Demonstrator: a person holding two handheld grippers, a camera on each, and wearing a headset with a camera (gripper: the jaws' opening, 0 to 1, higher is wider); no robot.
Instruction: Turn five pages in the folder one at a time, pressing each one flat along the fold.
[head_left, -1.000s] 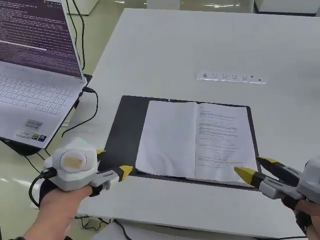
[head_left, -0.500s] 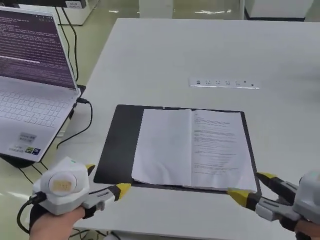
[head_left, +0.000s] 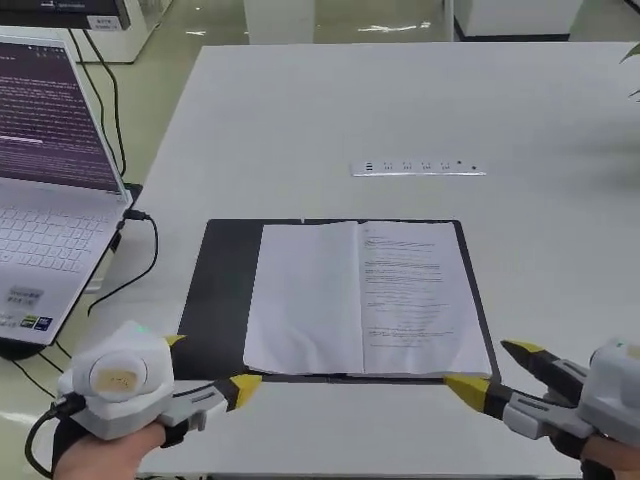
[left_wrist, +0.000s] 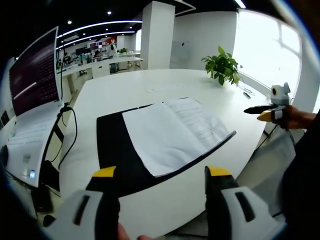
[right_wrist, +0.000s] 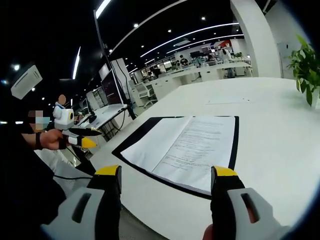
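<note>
Now, at the tabletop's (head_left: 400, 110) near edge, your left gripper (head_left: 212, 360) and right gripper (head_left: 490, 367) hover with jaws apart, holding nothing, tips pointing inward. Just beyond them the folder (head_left: 225, 290) lies open, its fold running away from you. The printed page (head_left: 415, 300) fills the right half, its near right corner just beside your right gripper, the closer one.

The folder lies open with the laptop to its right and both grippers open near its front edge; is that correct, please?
Not quite: the head view shows the laptop left of the folder. The folder lies open, the left gripper and right gripper open near its front edge.
</note>
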